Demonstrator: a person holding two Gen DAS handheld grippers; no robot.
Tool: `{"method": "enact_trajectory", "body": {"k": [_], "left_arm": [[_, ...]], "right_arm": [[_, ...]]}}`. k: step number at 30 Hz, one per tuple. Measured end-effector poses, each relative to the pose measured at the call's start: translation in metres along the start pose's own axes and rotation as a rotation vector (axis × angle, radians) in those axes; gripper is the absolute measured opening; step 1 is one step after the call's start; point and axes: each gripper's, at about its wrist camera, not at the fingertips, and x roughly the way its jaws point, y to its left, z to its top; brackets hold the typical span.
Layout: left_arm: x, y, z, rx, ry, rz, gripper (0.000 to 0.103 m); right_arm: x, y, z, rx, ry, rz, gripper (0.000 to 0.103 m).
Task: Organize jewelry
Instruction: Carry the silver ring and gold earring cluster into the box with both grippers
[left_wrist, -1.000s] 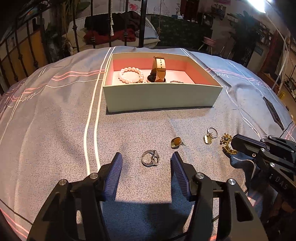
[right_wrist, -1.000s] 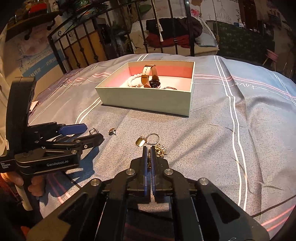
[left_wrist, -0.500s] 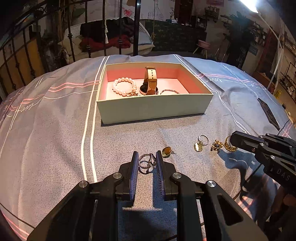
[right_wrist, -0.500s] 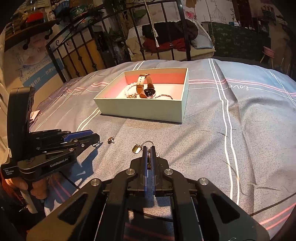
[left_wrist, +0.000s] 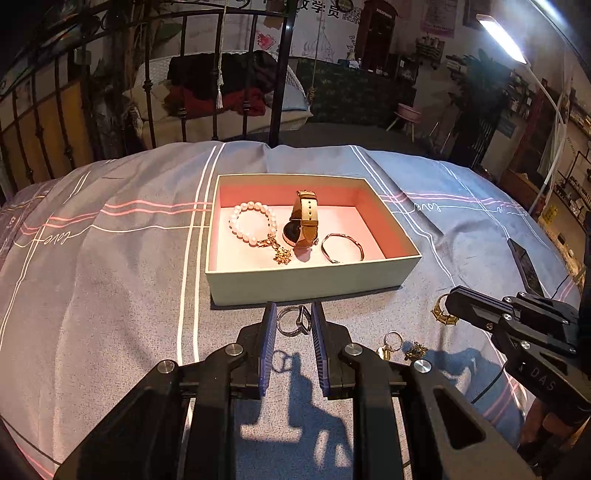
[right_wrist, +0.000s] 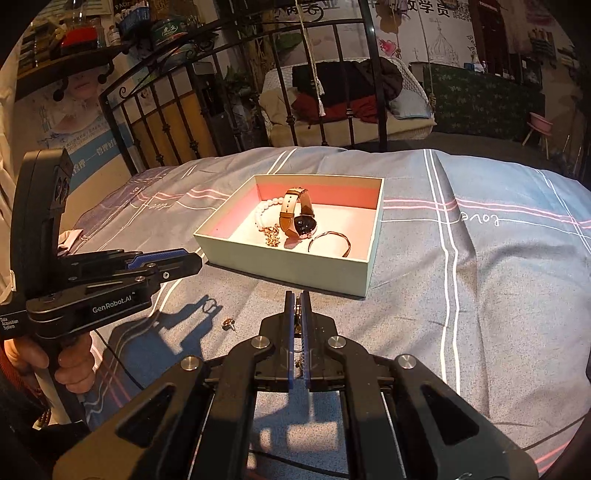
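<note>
A pale green box (left_wrist: 314, 282) with a pink inside lies on the bed; it holds a pearl bracelet (left_wrist: 251, 225), a tan-strap watch (left_wrist: 304, 225) and a thin bangle (left_wrist: 341, 249). My left gripper (left_wrist: 293, 321) is shut on a silver ring (left_wrist: 293, 320) and holds it above the bedspread just short of the box. My right gripper (right_wrist: 297, 306) is shut on a gold ring (left_wrist: 441, 314), lifted to the right of the box. On the bedspread lie a gold heart keyring (left_wrist: 388, 343), a small gold charm (left_wrist: 415, 349) and an amber stud (right_wrist: 229, 324).
The box (right_wrist: 295, 266) sits mid-bed on a grey-blue striped bedspread (right_wrist: 480, 295). A dark phone (left_wrist: 524, 264) lies at the right. A black iron bed frame (right_wrist: 166, 122) stands behind the bed.
My left gripper closed on the silver ring and lifted it toward the box. My right gripper lifted the gold ring off the bedspread and also moved toward the box.
</note>
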Motion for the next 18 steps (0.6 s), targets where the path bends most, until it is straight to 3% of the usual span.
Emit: {"method": "enact_trajectory", "body": {"k": [9, 18], "left_arm": [[0.004, -0.004, 0.02, -0.009, -0.012, -0.01, 0.018], [0.024, 0.003, 0.059, -0.028, -0.029, 0.02, 0.019]], "right_arm": [[0.008, 0.002, 0.015, -0.004, -0.013, 0.012, 0.004], [0.033, 0.003, 0.06, -0.031, -0.045, -0.004, 0.004]]}}
